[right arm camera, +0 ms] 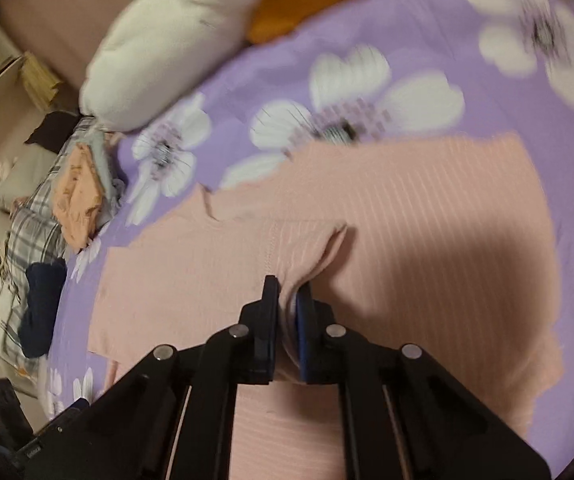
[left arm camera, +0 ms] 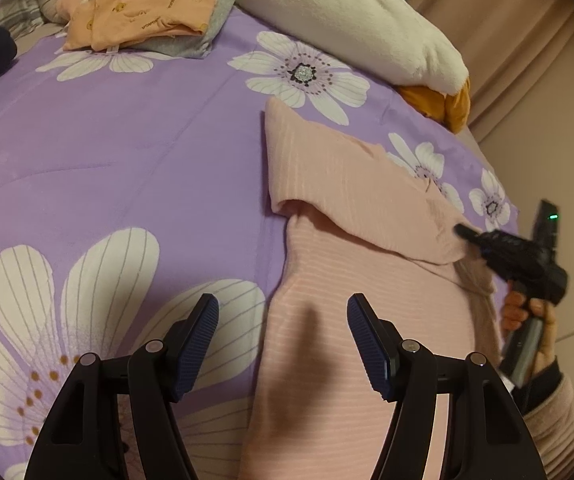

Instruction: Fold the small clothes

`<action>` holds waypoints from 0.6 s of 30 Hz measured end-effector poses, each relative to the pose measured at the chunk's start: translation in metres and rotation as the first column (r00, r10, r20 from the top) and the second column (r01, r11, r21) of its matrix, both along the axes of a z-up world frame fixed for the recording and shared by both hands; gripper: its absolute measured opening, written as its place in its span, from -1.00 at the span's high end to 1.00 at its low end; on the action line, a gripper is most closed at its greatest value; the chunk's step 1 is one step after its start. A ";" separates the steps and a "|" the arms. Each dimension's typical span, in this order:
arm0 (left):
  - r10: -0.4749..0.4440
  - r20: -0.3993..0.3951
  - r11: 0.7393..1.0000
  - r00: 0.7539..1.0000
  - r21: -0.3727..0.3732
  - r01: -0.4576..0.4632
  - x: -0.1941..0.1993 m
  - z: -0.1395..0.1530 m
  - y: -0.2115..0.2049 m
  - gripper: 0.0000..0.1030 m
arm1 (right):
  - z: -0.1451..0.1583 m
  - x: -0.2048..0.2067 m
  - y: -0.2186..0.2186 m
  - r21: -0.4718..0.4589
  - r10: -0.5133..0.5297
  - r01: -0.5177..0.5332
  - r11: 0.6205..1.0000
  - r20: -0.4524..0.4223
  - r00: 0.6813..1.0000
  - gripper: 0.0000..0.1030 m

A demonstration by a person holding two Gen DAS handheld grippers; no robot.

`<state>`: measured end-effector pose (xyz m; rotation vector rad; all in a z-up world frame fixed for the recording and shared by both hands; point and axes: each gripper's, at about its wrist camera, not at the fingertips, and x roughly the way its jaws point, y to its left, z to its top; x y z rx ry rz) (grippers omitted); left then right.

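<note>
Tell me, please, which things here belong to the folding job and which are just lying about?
In the job: pink top; right gripper, shut on it; left gripper, open above it.

Lying about: white pillow; orange cloth; folded pile; purple quilt.

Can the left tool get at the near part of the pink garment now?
Probably yes: the left tool is open just above the pink garment, with nothing in between.

Small printed words dot the orange bear-print garment [left arm camera: 143,4], too blurred to read.
</note>
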<state>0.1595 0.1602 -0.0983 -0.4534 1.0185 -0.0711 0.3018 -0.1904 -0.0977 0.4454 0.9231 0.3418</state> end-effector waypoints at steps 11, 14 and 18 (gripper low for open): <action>-0.036 0.009 0.999 0.999 0.031 0.036 0.022 0.002 -0.013 -0.27 | 0.000 -0.003 -0.047 -0.137 -0.091 0.089 0.986 -0.008 0.996 0.72; -0.070 0.035 0.997 0.997 0.046 0.068 0.041 0.011 -0.025 -0.27 | -0.002 -0.004 -0.052 -0.217 -0.138 0.135 0.967 0.002 0.990 0.49; -0.107 0.070 0.993 0.992 0.057 0.103 0.071 0.017 -0.040 -0.27 | 0.010 -0.016 -0.057 -0.196 -0.143 0.159 0.968 0.091 0.986 0.48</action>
